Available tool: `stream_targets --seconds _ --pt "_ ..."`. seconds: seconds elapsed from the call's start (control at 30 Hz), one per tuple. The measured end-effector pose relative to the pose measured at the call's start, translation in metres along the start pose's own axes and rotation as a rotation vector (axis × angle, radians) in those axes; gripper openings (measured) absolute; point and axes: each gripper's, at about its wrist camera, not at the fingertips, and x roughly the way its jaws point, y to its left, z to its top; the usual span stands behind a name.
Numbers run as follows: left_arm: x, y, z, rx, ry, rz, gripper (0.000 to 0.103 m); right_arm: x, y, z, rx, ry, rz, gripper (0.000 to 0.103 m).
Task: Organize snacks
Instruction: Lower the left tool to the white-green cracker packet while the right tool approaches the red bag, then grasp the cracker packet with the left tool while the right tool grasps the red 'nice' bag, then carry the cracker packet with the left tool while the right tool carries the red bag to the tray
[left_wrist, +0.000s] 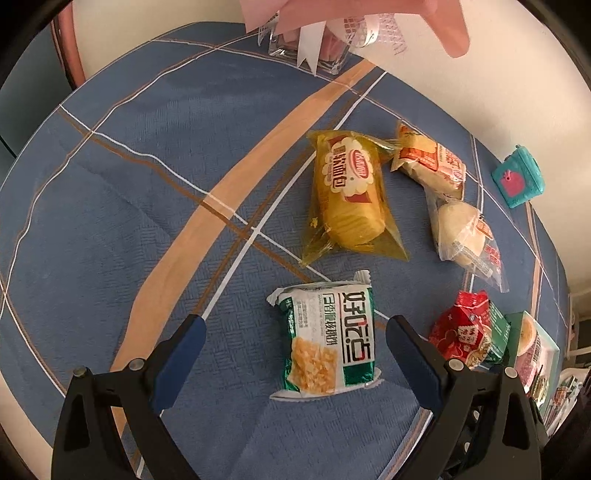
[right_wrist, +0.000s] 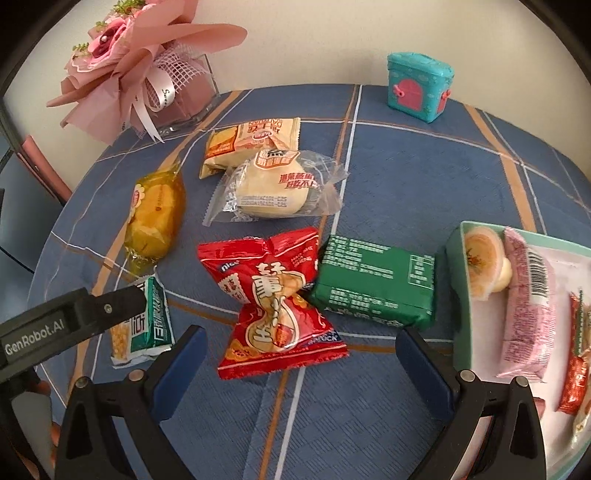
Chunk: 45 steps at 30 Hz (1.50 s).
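Observation:
My left gripper (left_wrist: 295, 325) is open, its blue-padded fingers on either side of a green-and-white snack packet (left_wrist: 327, 339) lying on the blue tablecloth. Beyond lie a yellow bread pack (left_wrist: 347, 195), an orange-and-cream pack (left_wrist: 430, 160) and a clear-wrapped bun (left_wrist: 461, 232). My right gripper (right_wrist: 301, 341) is open above a red snack bag (right_wrist: 277, 302); whether its pads touch the bag I cannot tell. A dark green packet (right_wrist: 376, 284) lies beside it. The teal tray (right_wrist: 458, 251) at right holds several snacks. The left gripper's body (right_wrist: 66, 325) covers part of the green-and-white packet (right_wrist: 147, 321).
A pink bouquet in a glass vase (right_wrist: 147, 81) stands at the back left by the wall. A small teal box with a pink door (right_wrist: 419, 86) sits at the back of the table. Bare tablecloth (left_wrist: 147, 166) stretches left of the snacks.

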Motion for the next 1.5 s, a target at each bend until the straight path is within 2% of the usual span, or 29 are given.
stream_targets --seconds 0.33,0.4,0.47,0.57,0.63,0.7,0.73,0.8,0.9,1.2,1.5 --pt "0.012 -0.005 0.006 0.006 0.015 0.0 0.097 0.011 0.008 0.005 -0.002 0.01 0.04 0.101" --pt "0.013 -0.004 0.006 0.005 0.019 -0.006 0.09 0.013 0.01 0.004 -0.005 0.015 0.04 0.099" --pt "0.017 -0.005 0.006 0.008 0.028 -0.01 0.082 0.015 0.011 0.004 -0.008 0.018 0.04 0.094" --pt "0.019 -0.007 0.006 0.012 0.034 -0.012 0.081 0.017 0.013 0.005 -0.019 0.016 0.02 0.086" --pt "0.021 -0.01 0.006 0.02 0.036 -0.01 0.08 0.016 0.013 0.006 -0.025 0.011 0.01 0.073" --pt "0.022 -0.012 0.006 0.024 0.039 -0.02 0.071 0.015 0.012 0.006 -0.024 0.008 0.008 0.068" --pt "0.021 -0.013 0.006 0.025 0.039 -0.023 0.069 0.014 0.012 0.006 -0.023 0.01 0.013 0.068" --pt "0.021 -0.015 0.006 0.031 0.039 -0.038 0.059 0.014 0.011 0.006 -0.026 0.012 0.015 0.067" --pt "0.02 -0.018 0.004 0.041 0.041 -0.047 0.054 0.011 0.009 0.005 -0.03 0.016 0.015 0.067" --pt "0.01 -0.022 -0.01 0.051 0.045 -0.049 0.051 -0.001 0.009 0.003 -0.044 0.009 0.012 0.066" --pt "-0.008 -0.025 -0.016 0.079 0.011 -0.054 0.05 -0.021 0.005 -0.003 -0.033 -0.004 0.02 0.065"
